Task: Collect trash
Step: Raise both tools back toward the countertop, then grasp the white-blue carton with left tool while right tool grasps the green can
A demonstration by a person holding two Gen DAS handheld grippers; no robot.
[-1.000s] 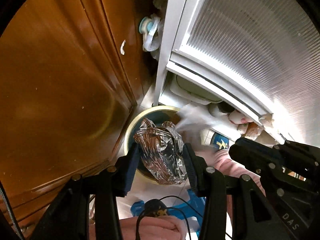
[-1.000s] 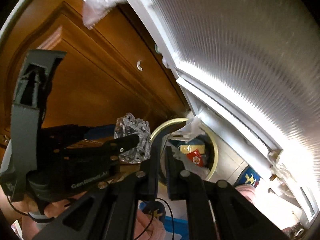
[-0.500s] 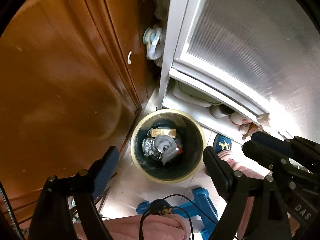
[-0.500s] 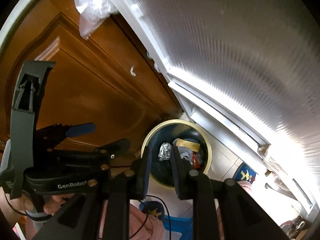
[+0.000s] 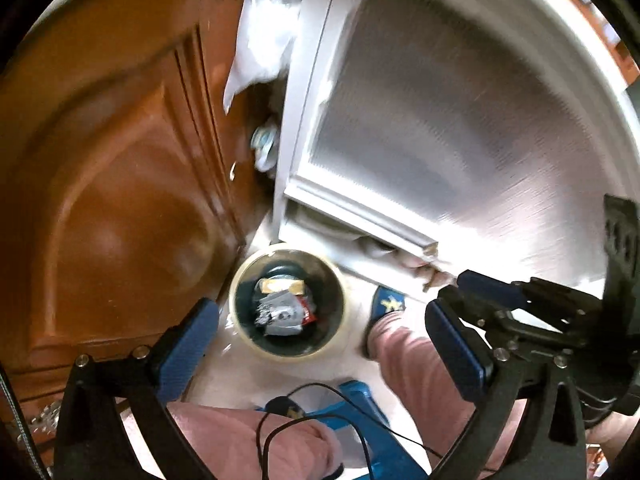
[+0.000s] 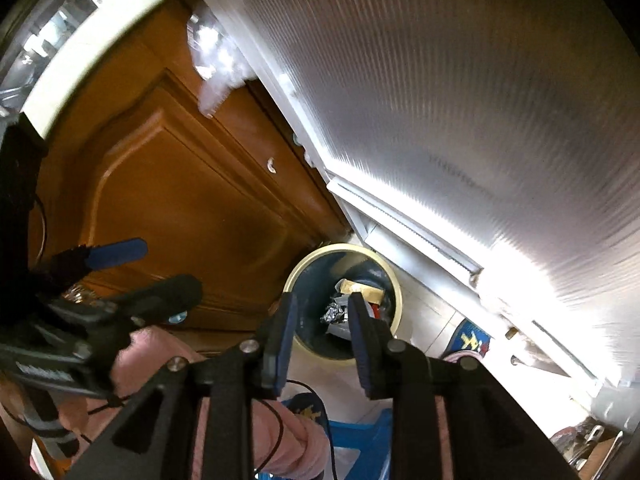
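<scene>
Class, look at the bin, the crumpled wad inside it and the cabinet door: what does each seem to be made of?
Bin: probably plastic, with a smooth cream rim and a dark inside. Wad: likely metal foil or foil wrapper, silvery with sharp shiny creases. Cabinet door: seemingly varnished wood, orange-brown and glossy, with a raised moulded panel.

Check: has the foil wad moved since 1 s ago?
Yes. It left the left gripper jaws, which are now wide open, and dropped into the trash bin, lying among the rubbish beside the wooden cabinet door.
</scene>
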